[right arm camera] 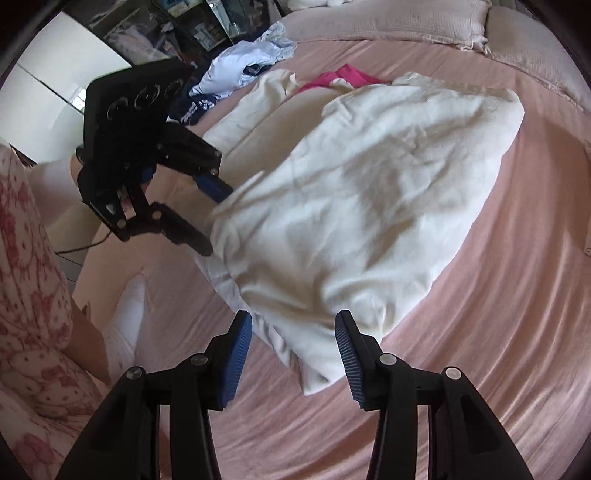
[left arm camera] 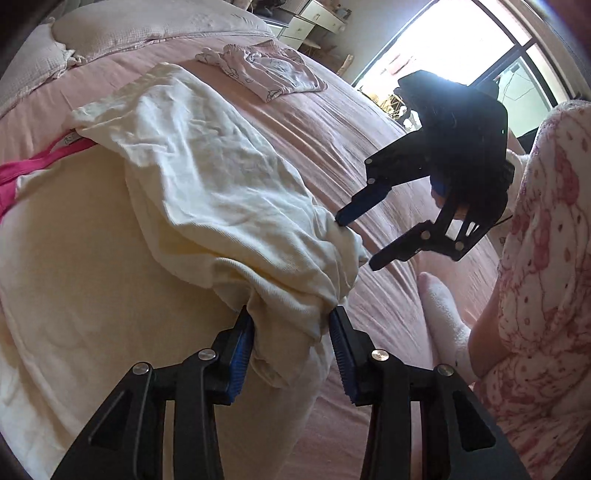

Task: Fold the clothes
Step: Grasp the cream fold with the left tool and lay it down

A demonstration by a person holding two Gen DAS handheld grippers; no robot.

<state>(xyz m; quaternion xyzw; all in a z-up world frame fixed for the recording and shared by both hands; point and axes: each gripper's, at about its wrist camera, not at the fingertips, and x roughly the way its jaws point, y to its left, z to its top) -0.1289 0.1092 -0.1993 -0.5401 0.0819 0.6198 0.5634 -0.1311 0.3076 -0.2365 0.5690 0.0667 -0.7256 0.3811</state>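
A cream-white garment (left arm camera: 192,192) lies crumpled on the pink bed; it also shows in the right wrist view (right arm camera: 354,206). A pink collar (left arm camera: 22,173) shows at its far end. My left gripper (left arm camera: 291,317) is open, with a bunched edge of the garment between its fingers; it shows in the right wrist view (right arm camera: 218,225) at the garment's near-left edge. My right gripper (right arm camera: 293,325) is open over the garment's near corner. In the left wrist view the right gripper (left arm camera: 356,243) is open with its upper fingertip touching the garment's edge.
A folded pale pink printed garment (left arm camera: 266,70) lies farther up the bed. A pile of blue and white clothes (right arm camera: 243,74) lies at the bed's far left. Pillows (left arm camera: 147,26) are at the head. The person's socked foot (left arm camera: 443,317) and pajama leg rest on the bed.
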